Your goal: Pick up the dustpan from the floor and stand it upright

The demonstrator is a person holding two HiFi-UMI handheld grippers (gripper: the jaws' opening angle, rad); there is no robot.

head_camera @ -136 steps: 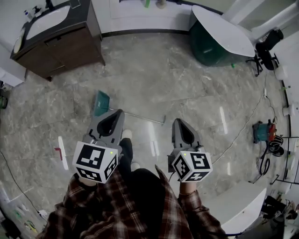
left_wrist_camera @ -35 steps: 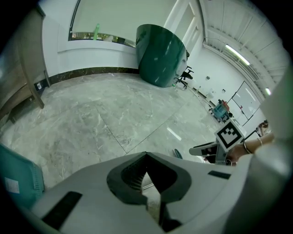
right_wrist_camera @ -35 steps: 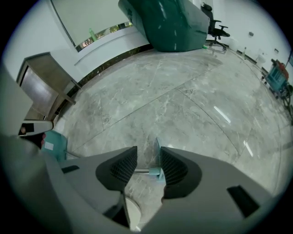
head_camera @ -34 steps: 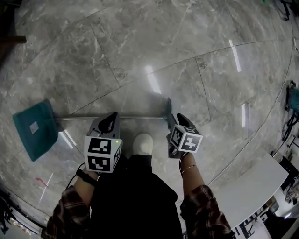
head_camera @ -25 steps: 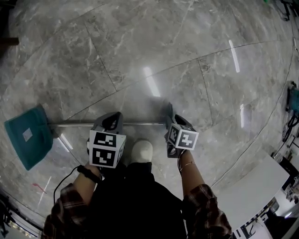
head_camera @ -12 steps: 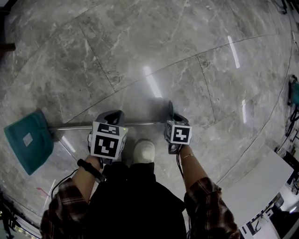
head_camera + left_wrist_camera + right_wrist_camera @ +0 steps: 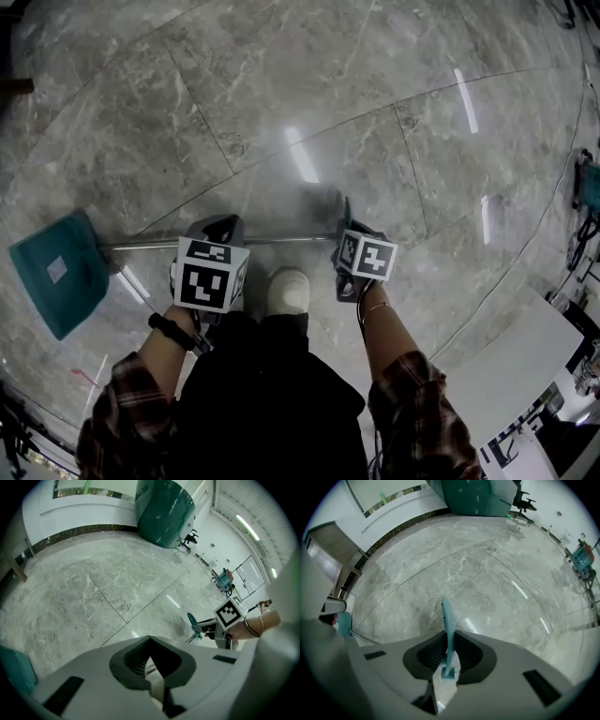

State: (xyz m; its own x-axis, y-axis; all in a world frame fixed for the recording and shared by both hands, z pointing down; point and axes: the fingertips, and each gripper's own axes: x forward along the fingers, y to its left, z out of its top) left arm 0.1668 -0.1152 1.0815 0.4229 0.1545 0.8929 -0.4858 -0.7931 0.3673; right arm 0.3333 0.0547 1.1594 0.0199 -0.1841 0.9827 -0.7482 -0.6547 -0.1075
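Right gripper view: the right gripper (image 7: 448, 641) is seen closed on the flat teal grip (image 7: 446, 616) at the end of the dustpan (image 7: 56, 267). Its jaws have just been closing, and both ribbed pads are now laid against the thin plastic blade. On the left gripper (image 7: 150, 641) the tips are drawn together, with the metal shaft (image 7: 281, 240) crossing the gap behind them; whether the pads bear on it cannot be settled. The dustpan is lying flat on the marble floor (image 7: 281, 94), broad teal end at the left and shaft running level to the grip at the right. The step in hand is judged to be securing the hold before the lift. The grip is narrow and smooth, so it should be seated deep between the pads and the clamp confirmed before any raising. The grip end would best be swung up with the broad end kept on the floor as pivot. The polished stone is probably slick, so sliding of the hard plastic is to be expected, and the thin tube may roll if pinched loosely.
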